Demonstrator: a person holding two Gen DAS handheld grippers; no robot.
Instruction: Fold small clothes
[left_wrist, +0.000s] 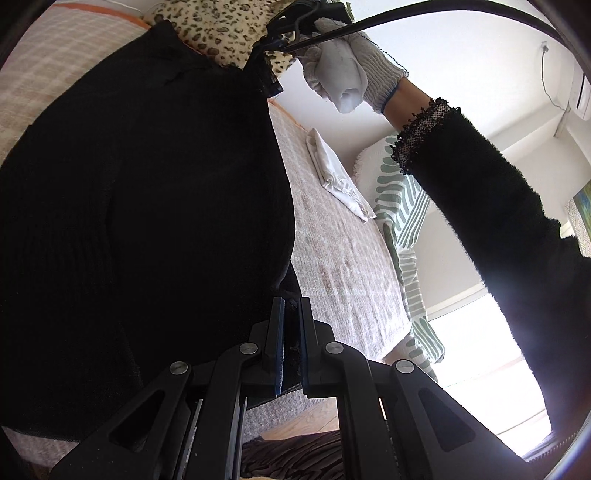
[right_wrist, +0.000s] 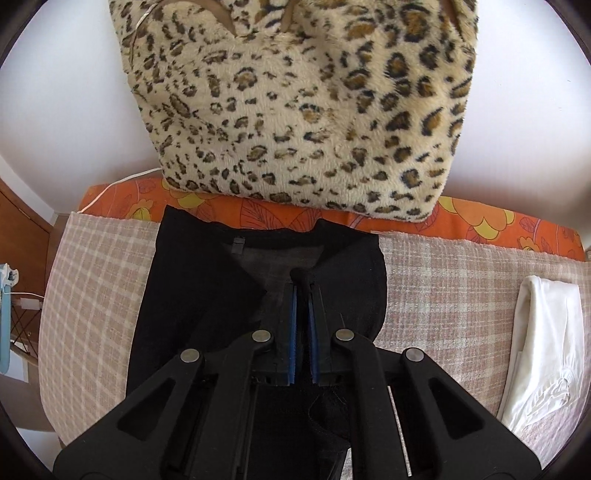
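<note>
A black knit garment lies spread on a checked beige bed cover. My left gripper is shut on a lower edge of the garment. In the right wrist view the same black garment lies flat with its collar toward the far edge. My right gripper is shut on a bunched fold of the garment near the collar. The right gripper also shows far off in the left wrist view, held by a white-gloved hand.
A folded white garment lies on the cover to the right; it also shows in the left wrist view. A leopard-print fleece hangs over the far edge. An orange floral sheet runs along the far side.
</note>
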